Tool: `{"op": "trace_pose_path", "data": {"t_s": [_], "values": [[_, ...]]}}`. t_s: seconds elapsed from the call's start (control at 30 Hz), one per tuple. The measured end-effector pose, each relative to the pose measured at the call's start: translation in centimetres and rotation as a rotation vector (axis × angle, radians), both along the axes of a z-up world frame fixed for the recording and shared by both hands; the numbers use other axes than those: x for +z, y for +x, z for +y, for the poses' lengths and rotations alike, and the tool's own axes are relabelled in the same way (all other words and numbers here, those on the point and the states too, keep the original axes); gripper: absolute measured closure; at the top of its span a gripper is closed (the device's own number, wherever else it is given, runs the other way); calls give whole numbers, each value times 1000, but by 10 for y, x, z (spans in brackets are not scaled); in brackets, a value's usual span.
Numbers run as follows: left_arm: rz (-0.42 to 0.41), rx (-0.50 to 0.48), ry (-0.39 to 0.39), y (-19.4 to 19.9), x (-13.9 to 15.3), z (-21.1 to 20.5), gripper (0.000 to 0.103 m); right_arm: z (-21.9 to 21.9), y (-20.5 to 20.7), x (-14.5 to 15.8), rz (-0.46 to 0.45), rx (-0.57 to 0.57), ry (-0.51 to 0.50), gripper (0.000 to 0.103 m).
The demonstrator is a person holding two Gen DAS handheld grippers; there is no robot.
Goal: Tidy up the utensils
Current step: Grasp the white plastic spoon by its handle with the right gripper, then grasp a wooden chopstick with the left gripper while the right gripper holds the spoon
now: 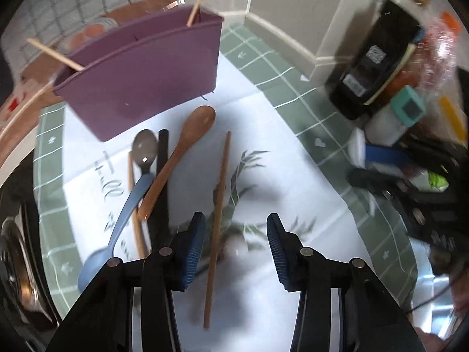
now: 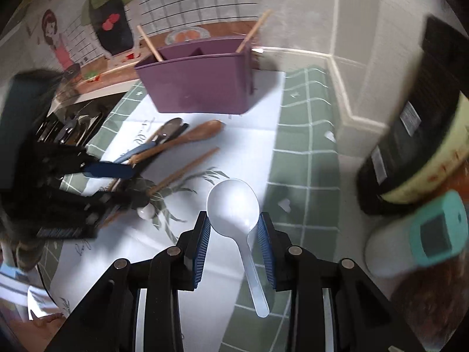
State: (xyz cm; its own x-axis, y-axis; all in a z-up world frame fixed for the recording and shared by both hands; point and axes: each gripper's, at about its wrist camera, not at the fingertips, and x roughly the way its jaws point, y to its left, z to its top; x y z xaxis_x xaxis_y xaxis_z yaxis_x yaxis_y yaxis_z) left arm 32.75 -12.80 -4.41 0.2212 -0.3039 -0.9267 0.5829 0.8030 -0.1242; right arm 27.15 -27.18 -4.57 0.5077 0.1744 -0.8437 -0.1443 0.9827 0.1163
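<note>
A purple divided organizer stands at the back of the white cloth, with wooden chopsticks leaning out of both ends. In front of it lie a grey-blue spoon, a black stick, a wooden spoon and a wooden chopstick. My left gripper hangs open over the cloth; that chopstick runs under it close to the left finger, untouched. My right gripper is shut on a white plastic spoon, bowl forward, handle trailing back toward the camera.
A green checked mat borders the cloth. A dark canister and a teal-and-white handheld device stand at the right by the wall corner. More cutlery lies off the mat at the left. A small white round object rests on the cloth.
</note>
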Motion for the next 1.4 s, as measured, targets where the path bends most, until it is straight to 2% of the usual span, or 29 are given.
{"op": "trace_pose_path", "data": {"t_s": [0.23,0.33,0.37,0.43,0.8,0.83,0.87,0.9,1.07,1.13,1.23,1.4], "values": [[114,17,132,37,-27,-24,66,-9,-9,-2,-12,-38,51,72],[153,9,182,41,-35,-30,68,-11,-13,-3,-12,-46,62,72],[162,6,197,42,-38,-32,72,-11,-14,-3,-12,-49,61,72],[160,0,221,41,-39,-36,73,-13,-15,-5,-13,-58,61,72],[201,-36,258,51,-45,-52,74,-14,-11,-1,-15,-63,71,72],[197,-33,259,52,-45,-53,76,-12,-11,-1,-15,-61,70,72],[192,-31,255,51,-44,-52,85,-11,-10,0,-15,-57,69,72],[188,-27,248,49,-44,-52,93,-9,-10,1,-16,-53,68,72],[147,31,172,38,-42,-36,95,0,-9,3,-15,-41,54,72],[161,71,123,34,-39,-23,96,2,-8,3,-14,-41,53,72],[160,155,20,25,-29,5,97,5,-8,4,-12,-38,52,72],[86,301,-186,-2,5,52,97,10,-7,11,-14,-26,76,72]]}}
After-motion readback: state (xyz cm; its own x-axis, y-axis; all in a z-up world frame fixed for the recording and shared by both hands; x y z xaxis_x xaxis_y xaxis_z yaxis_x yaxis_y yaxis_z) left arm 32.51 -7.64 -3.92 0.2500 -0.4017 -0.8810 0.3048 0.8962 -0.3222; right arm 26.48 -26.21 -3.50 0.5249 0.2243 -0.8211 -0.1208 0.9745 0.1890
